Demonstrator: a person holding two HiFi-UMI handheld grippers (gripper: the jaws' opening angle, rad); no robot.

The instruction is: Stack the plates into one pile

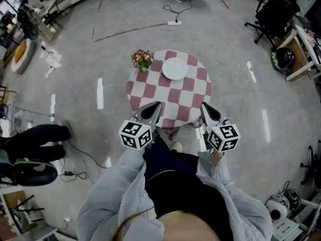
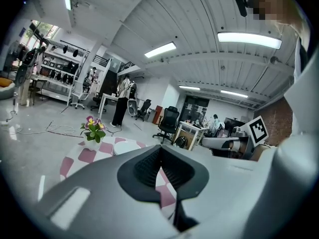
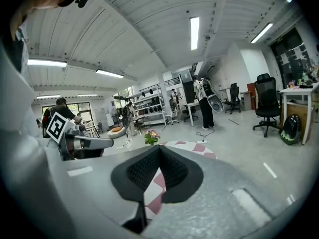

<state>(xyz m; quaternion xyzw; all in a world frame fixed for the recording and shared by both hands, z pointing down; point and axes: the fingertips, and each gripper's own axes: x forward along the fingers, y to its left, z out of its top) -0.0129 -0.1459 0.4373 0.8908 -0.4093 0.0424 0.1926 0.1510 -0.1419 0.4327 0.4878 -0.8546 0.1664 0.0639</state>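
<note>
Two grippers are being held side by side at the near edge of the table (image 1: 142, 97). Of these, the left gripper (image 1: 157, 106) is being held with jaws together, nothing between them; the right gripper (image 1: 204, 106) likewise, empty. One white plate (image 1: 174, 68) is being seen lying flat ahead of both, between their lines, judged slightly nearer the left gripper; whether others are lying beneath cannot be told. Flowers (image 1: 143, 58) are being shown just beside it, ahead-left. No long axis is being offered by the round plate.
</note>
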